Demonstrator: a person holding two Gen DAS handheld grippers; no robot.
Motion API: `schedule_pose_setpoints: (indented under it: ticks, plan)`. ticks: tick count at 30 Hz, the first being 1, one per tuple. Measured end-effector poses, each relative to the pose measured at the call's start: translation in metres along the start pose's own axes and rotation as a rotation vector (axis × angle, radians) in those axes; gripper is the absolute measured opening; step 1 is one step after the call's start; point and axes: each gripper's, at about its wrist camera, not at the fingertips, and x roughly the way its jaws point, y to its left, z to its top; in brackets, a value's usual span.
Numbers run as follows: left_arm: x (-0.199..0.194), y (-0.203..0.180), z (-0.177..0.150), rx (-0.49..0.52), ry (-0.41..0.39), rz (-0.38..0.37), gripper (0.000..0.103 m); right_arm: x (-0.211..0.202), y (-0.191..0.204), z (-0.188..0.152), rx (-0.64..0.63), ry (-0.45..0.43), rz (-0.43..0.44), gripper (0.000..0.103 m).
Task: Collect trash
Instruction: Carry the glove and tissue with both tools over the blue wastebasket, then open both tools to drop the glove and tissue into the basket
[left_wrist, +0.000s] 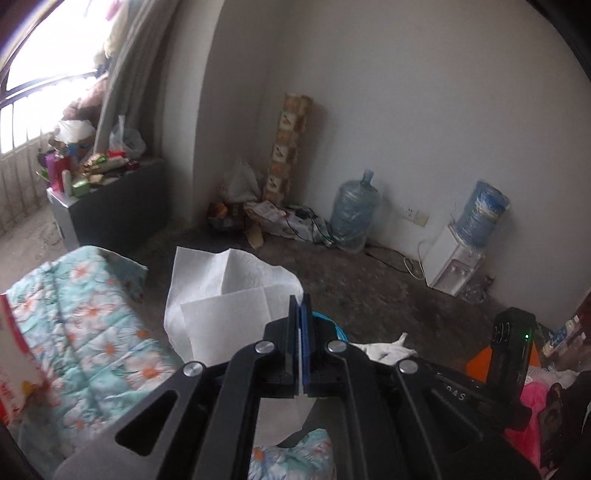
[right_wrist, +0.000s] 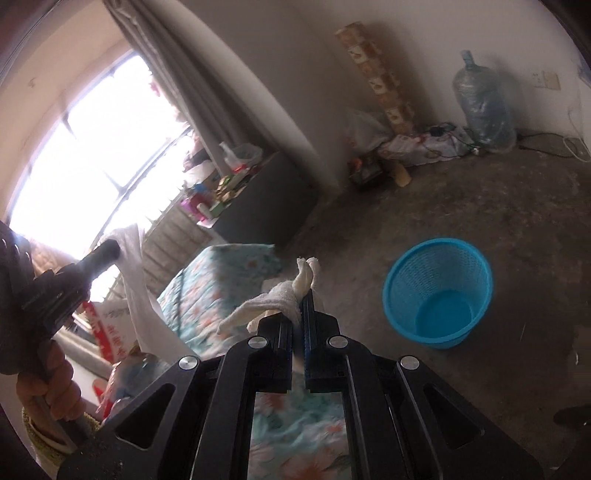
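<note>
My left gripper (left_wrist: 301, 301) is shut on a flat white tissue (left_wrist: 225, 295), held up above the floral bed (left_wrist: 92, 317). My right gripper (right_wrist: 303, 295) is shut on a crumpled white tissue (right_wrist: 284, 295) and holds it over the bed edge. A blue mesh waste basket (right_wrist: 439, 291) stands on the floor to the right of my right gripper; only its rim (left_wrist: 332, 321) peeks from behind my left gripper. The right gripper with its crumpled tissue (left_wrist: 384, 349) also shows in the left wrist view. The left gripper's body (right_wrist: 70, 280) shows at the left of the right wrist view.
A grey cabinet (left_wrist: 110, 199) with clutter stands by the window. Water jugs (left_wrist: 352, 210), a white dispenser (left_wrist: 450, 266), cables and bags lie along the far wall. A red-and-white package (left_wrist: 14, 354) lies on the bed. The bare concrete floor (right_wrist: 480, 203) surrounds the basket.
</note>
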Motion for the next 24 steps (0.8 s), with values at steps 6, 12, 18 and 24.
schedule_pose_setpoints:
  ticks: [6, 12, 18, 24]
  plan:
    - [0.143, -0.031, 0.002, 0.105, 0.181, -0.025, 0.001, 0.071, -0.074, 0.012, 0.107, 0.084, -0.128, 0.003]
    - [0.236, -0.046, -0.004, 0.109, 0.258, -0.045, 0.001, 0.137, -0.132, 0.019, 0.194, 0.157, -0.218, 0.004]
    - [0.301, -0.054, -0.021, 0.156, 0.366, 0.052, 0.048, 0.18, -0.189, 0.014, 0.354, 0.219, -0.261, 0.059]
    - [0.278, -0.052, -0.028, 0.113, 0.346, 0.082, 0.06, 0.155, -0.211, 0.0, 0.485, 0.187, -0.255, 0.06]
